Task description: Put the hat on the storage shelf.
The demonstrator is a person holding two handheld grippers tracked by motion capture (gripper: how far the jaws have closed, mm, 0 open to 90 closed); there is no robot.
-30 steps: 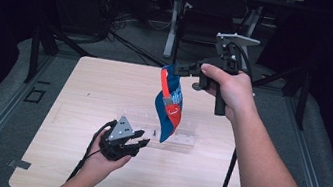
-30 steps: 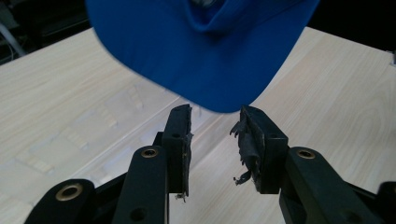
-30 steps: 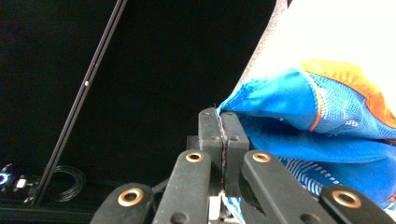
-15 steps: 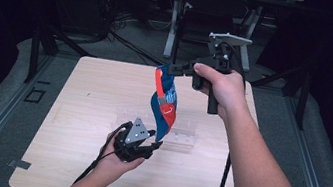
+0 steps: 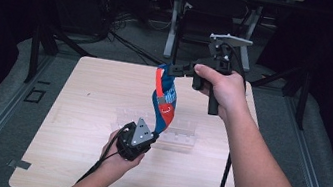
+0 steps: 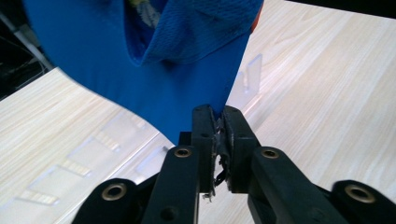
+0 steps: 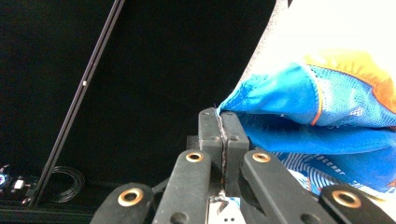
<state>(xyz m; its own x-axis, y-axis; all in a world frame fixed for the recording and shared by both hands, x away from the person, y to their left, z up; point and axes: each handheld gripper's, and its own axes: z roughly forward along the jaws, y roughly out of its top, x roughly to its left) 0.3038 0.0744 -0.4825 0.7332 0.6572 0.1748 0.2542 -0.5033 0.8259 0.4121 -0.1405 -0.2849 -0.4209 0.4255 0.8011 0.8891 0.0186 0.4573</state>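
Blue garment [image 6: 140,60] cut off by the left gripper view's top edge.

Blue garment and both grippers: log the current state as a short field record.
item: blue garment with orange and red panels, lifted off the table
left gripper: shut on the garment's lower edge, low over the table
right gripper: shut on the garment's upper edge, held higher
under the garment: clear plastic rack
surface: light wooden table
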